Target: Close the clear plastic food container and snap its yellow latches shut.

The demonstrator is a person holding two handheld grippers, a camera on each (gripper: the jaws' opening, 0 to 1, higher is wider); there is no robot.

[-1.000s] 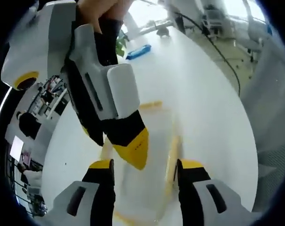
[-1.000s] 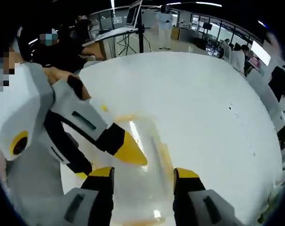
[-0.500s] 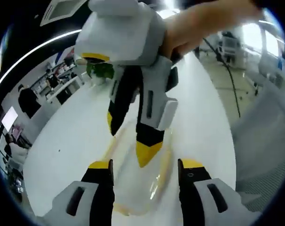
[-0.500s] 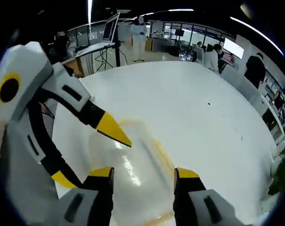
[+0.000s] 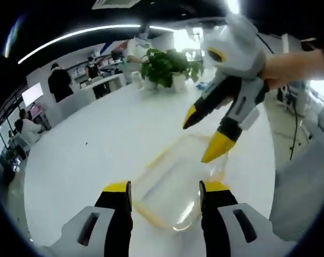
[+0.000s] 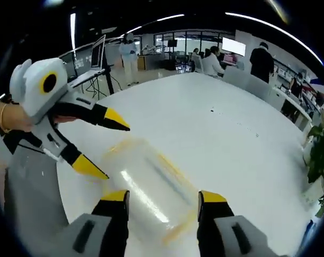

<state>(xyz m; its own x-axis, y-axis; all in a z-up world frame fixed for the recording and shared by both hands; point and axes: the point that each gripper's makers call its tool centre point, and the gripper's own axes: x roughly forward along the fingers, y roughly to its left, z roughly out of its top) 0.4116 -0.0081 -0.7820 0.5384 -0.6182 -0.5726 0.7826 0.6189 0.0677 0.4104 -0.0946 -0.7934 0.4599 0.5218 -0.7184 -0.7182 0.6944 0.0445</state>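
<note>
Left gripper (image 5: 164, 188) and right gripper (image 6: 163, 197) both hover with jaws apart, clear of the clear food container (image 5: 175, 184) lying on the white table (image 5: 97, 150). Best press each yellow latch (image 6: 175, 167) squarely down at its edge, steadying the opposite side

Broad white worktop (image 5: 97, 144), potted green plant (image 5: 164, 67) set at its far edge, laptop on a stand (image 6: 97, 51), people seated at distant desks (image 6: 212, 61)

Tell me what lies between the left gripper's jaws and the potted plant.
In the left gripper view: the clear container, then bare white table up to the plant.
</note>
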